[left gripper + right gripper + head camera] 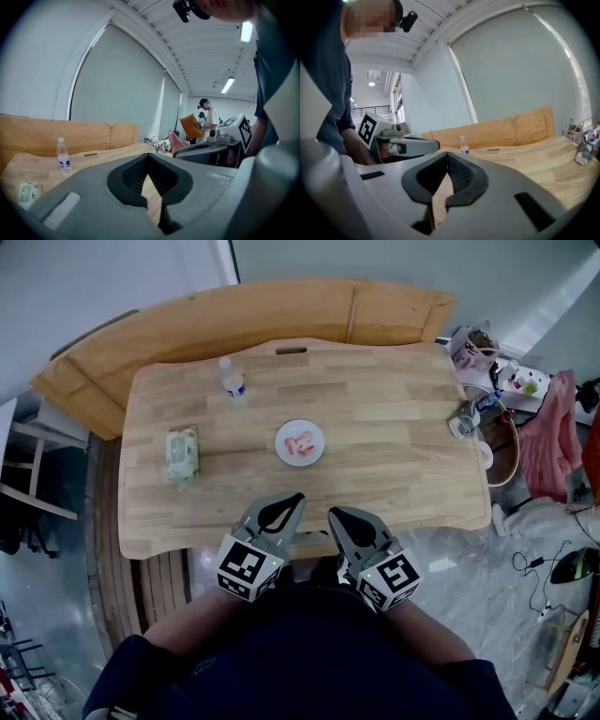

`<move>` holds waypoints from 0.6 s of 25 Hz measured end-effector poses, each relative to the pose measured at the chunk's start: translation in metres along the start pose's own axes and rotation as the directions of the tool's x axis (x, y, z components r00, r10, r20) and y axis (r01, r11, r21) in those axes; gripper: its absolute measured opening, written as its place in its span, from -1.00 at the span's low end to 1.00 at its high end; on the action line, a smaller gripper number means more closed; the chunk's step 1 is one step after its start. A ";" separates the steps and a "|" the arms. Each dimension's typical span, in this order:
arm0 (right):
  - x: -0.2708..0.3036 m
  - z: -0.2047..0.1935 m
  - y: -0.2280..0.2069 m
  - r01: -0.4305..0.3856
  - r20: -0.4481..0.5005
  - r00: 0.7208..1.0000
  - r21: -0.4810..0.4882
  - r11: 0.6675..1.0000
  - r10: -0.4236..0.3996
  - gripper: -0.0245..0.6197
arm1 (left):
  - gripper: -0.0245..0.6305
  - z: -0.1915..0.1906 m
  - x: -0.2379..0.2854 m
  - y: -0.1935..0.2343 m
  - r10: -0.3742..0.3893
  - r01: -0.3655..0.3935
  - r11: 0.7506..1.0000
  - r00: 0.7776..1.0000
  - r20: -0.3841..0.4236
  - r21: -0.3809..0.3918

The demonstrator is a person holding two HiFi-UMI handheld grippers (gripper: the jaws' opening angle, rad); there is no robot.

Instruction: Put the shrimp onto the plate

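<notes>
A small white plate [300, 442] sits in the middle of the wooden table [375, 474], and pink shrimp [301, 445] lie on it. Both grippers hang over the table's near edge, close to my body and well short of the plate. My left gripper [296, 497] is shut with nothing between its jaws; in the left gripper view its tips [148, 157] meet. My right gripper [332, 514] is shut and empty too, its tips [447, 156] touching in the right gripper view.
A water bottle [232, 381] stands at the table's far left, and a wipes packet [182, 451] lies at its left. A crumpled item [463, 418] sits at the right edge. A curved wooden bench [234, 320] runs behind the table. Clutter and cables lie on the floor at the right.
</notes>
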State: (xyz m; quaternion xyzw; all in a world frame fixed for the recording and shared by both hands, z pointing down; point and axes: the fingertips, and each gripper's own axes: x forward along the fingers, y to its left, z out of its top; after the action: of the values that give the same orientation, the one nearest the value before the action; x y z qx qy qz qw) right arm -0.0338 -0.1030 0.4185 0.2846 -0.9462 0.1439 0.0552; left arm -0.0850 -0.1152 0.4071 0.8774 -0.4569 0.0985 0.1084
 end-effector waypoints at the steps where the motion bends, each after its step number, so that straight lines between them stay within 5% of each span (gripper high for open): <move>1: 0.000 0.002 0.002 0.001 0.004 1.000 -0.008 1.000 -0.001 -0.89 | -0.91 0.004 -0.004 -0.003 -0.008 0.008 1.000 1.000 0.011 -0.006; 15: 0.003 0.009 0.024 -0.031 0.029 0.999 -0.057 0.998 0.033 -0.90 | -0.91 0.002 -0.020 -0.018 -0.031 0.031 1.000 0.999 0.039 0.000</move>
State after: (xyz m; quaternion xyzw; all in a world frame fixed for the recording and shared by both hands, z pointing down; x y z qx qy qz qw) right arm -0.0496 -0.0877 0.4047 0.2699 -0.9550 0.1138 0.0469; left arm -0.0809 -0.0901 0.3976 0.8861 -0.4453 0.0795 0.1015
